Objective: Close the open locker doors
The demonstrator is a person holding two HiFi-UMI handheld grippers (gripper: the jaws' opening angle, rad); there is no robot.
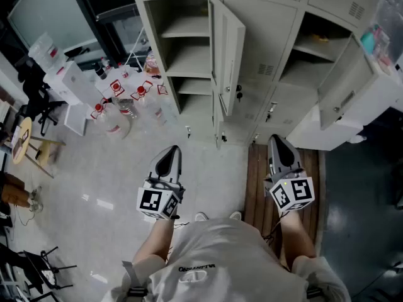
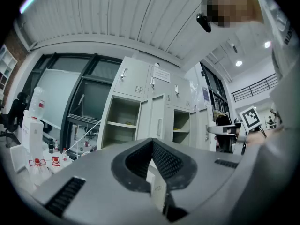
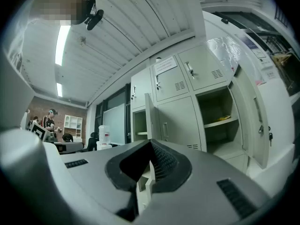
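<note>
We hold both tongs shut and empty, low in the frame. The left tongs (image 1: 170,159) sit below and left of the middle door (image 1: 228,55), which juts edge-on toward us. The right tongs (image 1: 280,150) lie nearer the wide-swung door (image 1: 352,99) at upper right, though well apart from it.

Looks level along the right gripper (image 3: 150,144), fingers (image 3: 165,165) closed tip to tip with nothing between them. Faces a bank of pale grey lockers (image 3: 180,118) spread from 12 to 3 o'clock, with a narrow door (image 3: 149,114) swung out edge-on near 12 o'clock, an open compartment (image 3: 216,107) at 2 o'clock holding a yellow item (image 3: 224,118) on its shelf, and a wide door (image 3: 253,121) standing out at 3 o'clock. Catches a strip light (image 3: 62,43) at 10 o'clock and a distant person (image 3: 48,121) at 9 o'clock.
</note>
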